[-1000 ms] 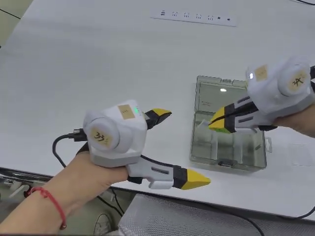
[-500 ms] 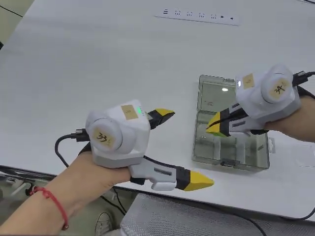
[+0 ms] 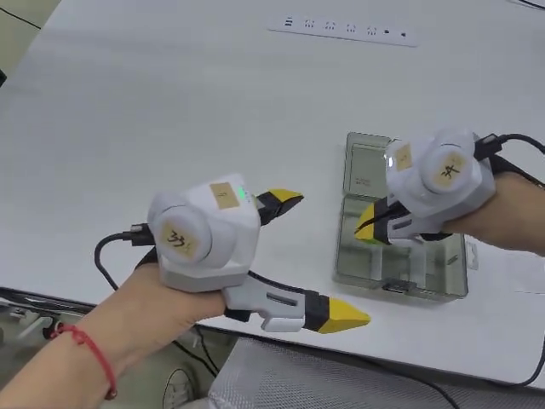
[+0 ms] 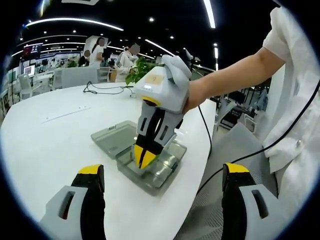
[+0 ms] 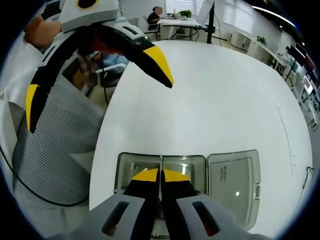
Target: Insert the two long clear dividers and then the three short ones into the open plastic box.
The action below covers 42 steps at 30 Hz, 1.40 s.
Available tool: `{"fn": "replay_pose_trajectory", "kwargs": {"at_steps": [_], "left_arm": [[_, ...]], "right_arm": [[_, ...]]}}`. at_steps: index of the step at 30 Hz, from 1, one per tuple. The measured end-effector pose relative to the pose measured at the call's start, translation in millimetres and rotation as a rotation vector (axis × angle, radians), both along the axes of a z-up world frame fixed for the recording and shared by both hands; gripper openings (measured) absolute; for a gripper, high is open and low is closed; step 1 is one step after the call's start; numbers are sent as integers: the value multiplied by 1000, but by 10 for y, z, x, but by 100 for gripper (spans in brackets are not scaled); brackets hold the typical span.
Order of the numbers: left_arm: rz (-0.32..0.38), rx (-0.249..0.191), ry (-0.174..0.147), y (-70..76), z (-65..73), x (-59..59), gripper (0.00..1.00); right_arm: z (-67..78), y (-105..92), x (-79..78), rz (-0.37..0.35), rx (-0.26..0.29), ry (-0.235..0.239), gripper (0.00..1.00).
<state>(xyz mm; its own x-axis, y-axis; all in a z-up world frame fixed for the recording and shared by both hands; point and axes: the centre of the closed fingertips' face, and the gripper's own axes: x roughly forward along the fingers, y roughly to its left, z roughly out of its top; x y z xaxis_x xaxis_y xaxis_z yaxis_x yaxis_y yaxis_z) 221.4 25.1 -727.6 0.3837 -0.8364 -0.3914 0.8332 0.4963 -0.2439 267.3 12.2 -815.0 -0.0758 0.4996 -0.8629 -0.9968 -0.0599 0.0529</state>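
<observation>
The open clear plastic box (image 3: pixel 450 283) lies near the table's front edge, its lid (image 3: pixel 364 164) folded flat behind it. My right gripper (image 3: pixel 371 223) hovers low over the box tray, shut on a thin clear divider (image 5: pixel 160 163) that stands edge-on between the yellow tips (image 5: pixel 160 175). The tray (image 5: pixel 125 167) and lid (image 5: pixel 235 175) lie just beyond those tips. Upright clear dividers show inside the tray (image 4: pixel 167 165). My left gripper (image 3: pixel 313 258) is held to the left of the box, open and empty. From the left gripper view, the right gripper (image 4: pixel 145 156) points down into the box.
A white power strip (image 3: pixel 345 30) lies at the table's far edge. A black cable (image 3: pixel 111 256) runs from the left gripper. A grey mesh chair (image 3: pixel 281 375) sits below the front edge. Faint clear pieces lie right of the box (image 3: pixel 515 271). People sit in the background (image 4: pixel 131 50).
My right gripper has moved left and lower, from the box's right side to over the tray, and turned more downward. The left gripper has stayed in place.
</observation>
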Motion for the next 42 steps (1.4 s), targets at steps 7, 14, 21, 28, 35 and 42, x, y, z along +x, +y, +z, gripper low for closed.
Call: {"fn": "replay_pose_trajectory", "kwargs": {"at_steps": [7, 14, 21, 28, 35, 42], "left_arm": [[2, -2, -2, 9, 10, 4, 100], [-2, 5, -4, 11, 9, -3, 100], [-5, 13, -9, 17, 27, -8, 100], [-8, 18, -18, 7, 59, -14, 100], [-12, 21, -24, -5, 100, -50, 100], [-15, 20, -29, -10, 135, -68, 100]], "right_arm": [[-11, -14, -26, 11, -39, -20, 2], [-3, -20, -33, -25, -13, -12, 3], [194, -7, 94, -126, 90, 7, 9], [613, -99, 178, -267, 279, 88, 15], [962, -412, 188, -340, 357, 86, 22], [1069, -816, 231, -382, 345, 41, 29]]}}
